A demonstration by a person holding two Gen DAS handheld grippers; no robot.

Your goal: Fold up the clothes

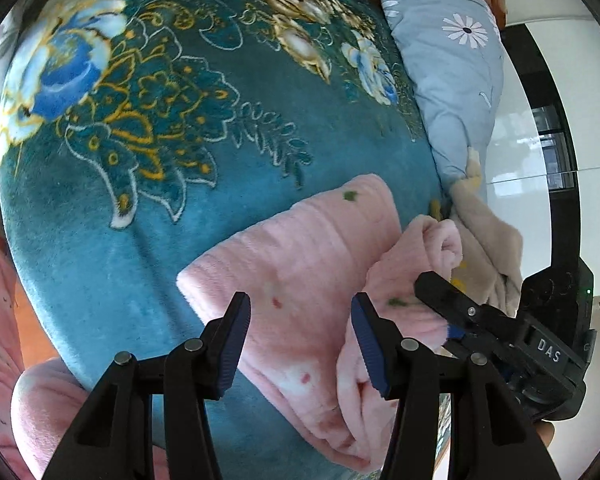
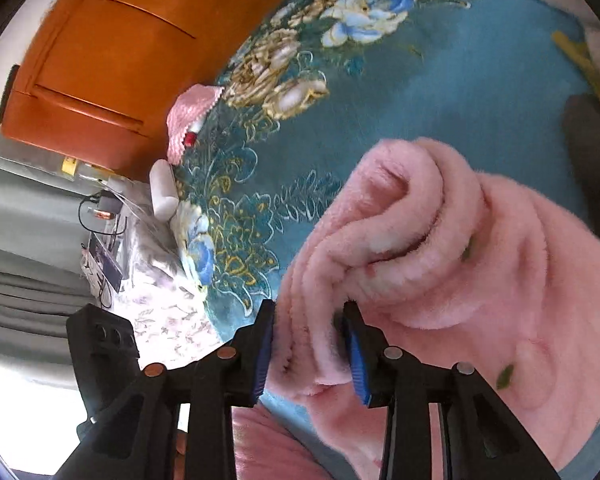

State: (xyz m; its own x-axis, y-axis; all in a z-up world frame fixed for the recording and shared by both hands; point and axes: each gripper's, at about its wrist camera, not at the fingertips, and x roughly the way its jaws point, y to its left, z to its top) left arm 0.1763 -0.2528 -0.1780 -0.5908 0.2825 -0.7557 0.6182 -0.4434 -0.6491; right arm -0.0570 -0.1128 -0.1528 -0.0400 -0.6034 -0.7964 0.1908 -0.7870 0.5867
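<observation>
We saw the left gripper (image 1: pixel 298 346) with its jaws apart over the pink fuzzy garment (image 1: pixel 300 264), and its pads touched nothing. The right gripper (image 2: pixel 310 354) had a bunched fold of the same garment (image 2: pixel 440 248) between its jaws; we could not tell if the pads still pinched it. On that gripper's black body we read "DAS" (image 1: pixel 548 354). The garment lay near one edge of the teal flower blanket (image 1: pixel 220 160). Farther off, a blue daisy pillow (image 1: pixel 452 64) sat at the blanket's far corner.

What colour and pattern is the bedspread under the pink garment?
Teal bedspread with gold, blue and white flowers; clearest in the left wrist view.
</observation>
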